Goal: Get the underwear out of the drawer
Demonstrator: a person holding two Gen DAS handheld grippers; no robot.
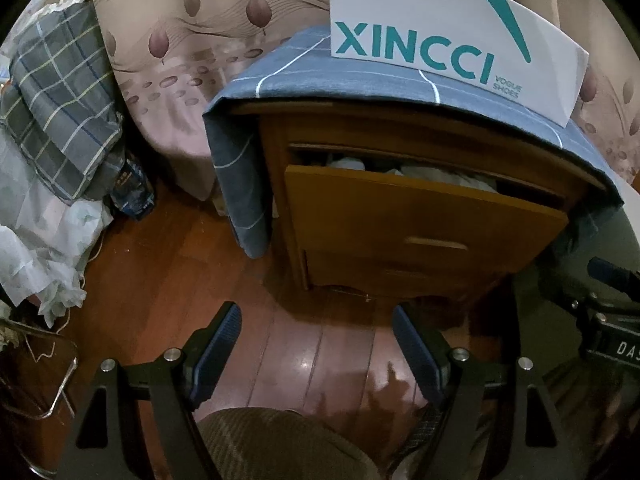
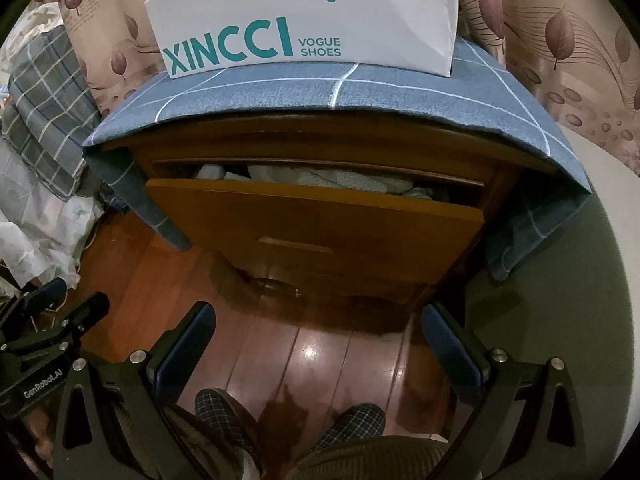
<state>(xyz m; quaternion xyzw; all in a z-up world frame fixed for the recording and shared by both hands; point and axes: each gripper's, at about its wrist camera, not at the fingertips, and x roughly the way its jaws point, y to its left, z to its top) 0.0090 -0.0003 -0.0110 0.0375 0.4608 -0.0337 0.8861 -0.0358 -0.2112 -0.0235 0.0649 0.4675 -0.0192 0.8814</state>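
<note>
Left wrist view gives me the wooden bedside cabinet (image 1: 400, 208) ahead and below, its top drawer (image 1: 424, 216) pulled partly out. Pale folded underwear (image 1: 436, 176) shows in the gap behind the drawer front, lying inside the drawer. My left gripper (image 1: 316, 344) hangs above the glossy reddish wood floor (image 1: 304, 356), short of the cabinet, jaws spread well apart with nothing between them. From the right wrist view, my right gripper (image 2: 318, 344) hangs over the same floor, jaws as wide as they go, empty too. A blue checked cloth (image 2: 320, 92) drapes over the cabinet top, and a white shoe box with teal lettering (image 2: 304, 28) stands on it. Checked slippers (image 2: 352, 420) on a person's feet show at the bottom edge. A grey plaid pillow (image 1: 60, 112) lies to the left, well apart from the cabinet.
</note>
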